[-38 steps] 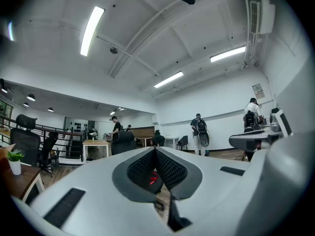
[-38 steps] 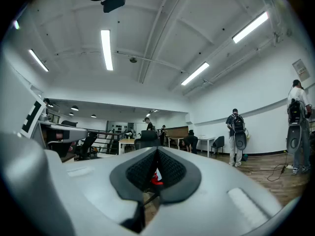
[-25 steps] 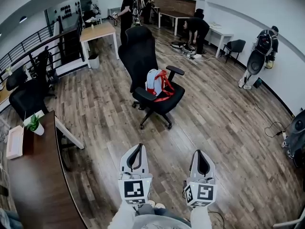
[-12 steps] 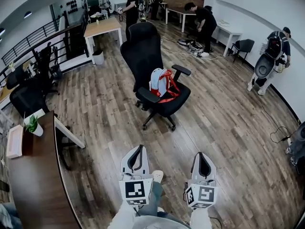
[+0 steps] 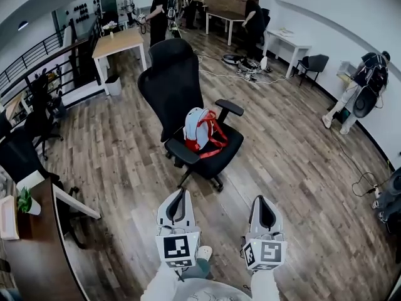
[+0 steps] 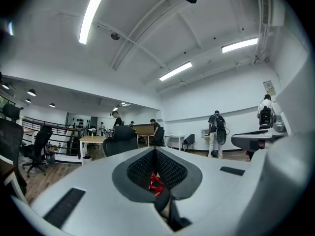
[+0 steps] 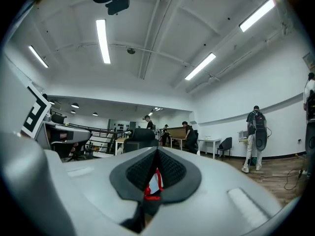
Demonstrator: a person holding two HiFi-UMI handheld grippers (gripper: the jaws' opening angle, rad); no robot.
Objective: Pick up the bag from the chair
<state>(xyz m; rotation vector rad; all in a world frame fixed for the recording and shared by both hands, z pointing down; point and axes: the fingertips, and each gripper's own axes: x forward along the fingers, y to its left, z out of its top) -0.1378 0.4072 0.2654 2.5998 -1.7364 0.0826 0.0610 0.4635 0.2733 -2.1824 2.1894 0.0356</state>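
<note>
A light-blue bag with red straps (image 5: 200, 130) stands upright on the seat of a black office chair (image 5: 178, 89) in the middle of the wooden floor. My left gripper (image 5: 181, 193) and right gripper (image 5: 264, 199) are held level side by side, short of the chair and apart from it. Both point toward it, and both are shut and hold nothing. In the left gripper view, red straps of the bag (image 6: 156, 183) show through the slot below the left gripper (image 6: 155, 150). In the right gripper view, the bag (image 7: 153, 185) shows below the right gripper (image 7: 157, 150).
A dark wooden desk (image 5: 44, 249) with a potted plant (image 5: 26, 200) stands at the near left, with black chairs (image 5: 25, 152) behind it. A light table (image 5: 116, 41), several people and floor cables (image 5: 241, 64) are at the back. A person with a backpack (image 5: 366, 83) stands at the right wall.
The chair with the bag has come closer and looms larger in the head view. Both grippers have advanced toward it together, still shut. The desk at the left has slid back.
</note>
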